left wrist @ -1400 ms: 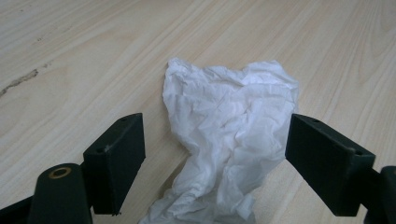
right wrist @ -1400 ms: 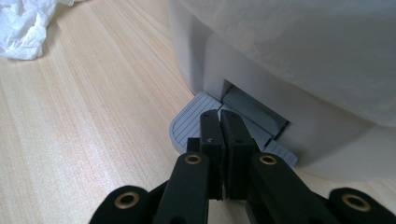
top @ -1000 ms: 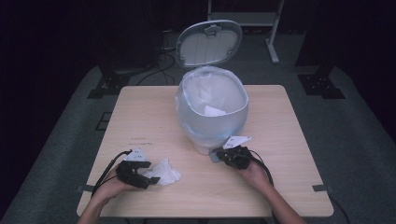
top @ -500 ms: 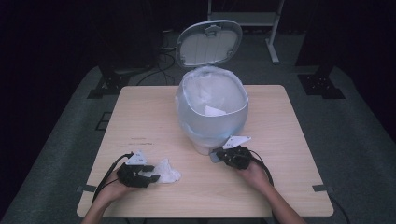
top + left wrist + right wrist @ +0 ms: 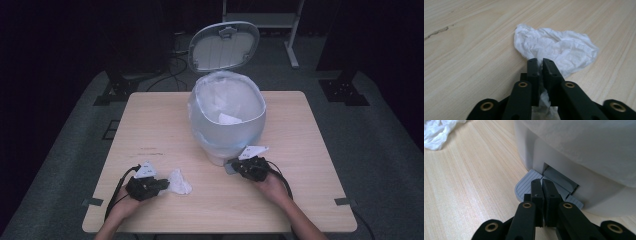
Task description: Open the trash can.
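Two grippers work at the near edge of a pale wooden counter (image 5: pixel 150 125). The left gripper (image 5: pixel 161 185) lies low by the front left corner, and its fingers (image 5: pixel 533 72) have just been closing: they are now clenched on the near edge of a crumpled white tissue (image 5: pixel 554 50), a fold of which shows pinched between the two black pads in the left gripper view, with the rest of the paper spread out on the wood beyond them. In the high view the tissue (image 5: pixel 179 182) rests on the counter just beside that gripper's tip, near the front edge and well apart from the bin. The right gripper (image 5: pixel 235 167) sits at the foot of a white pedal bin (image 5: pixel 225 135) that stands in the middle of the counter, lined with a thin translucent bag; its lid (image 5: pixel 224 46) stands raised behind it. In the right gripper view the fingers (image 5: pixel 536 192) are pressed together with nothing between them, and they lie over the grey ribbed pedal (image 5: pixel 524 187) that juts out from the bin's base; whether they press down on it cannot be told for sure. A scrap of white paper (image 5: pixel 229 119) lies inside the bag.
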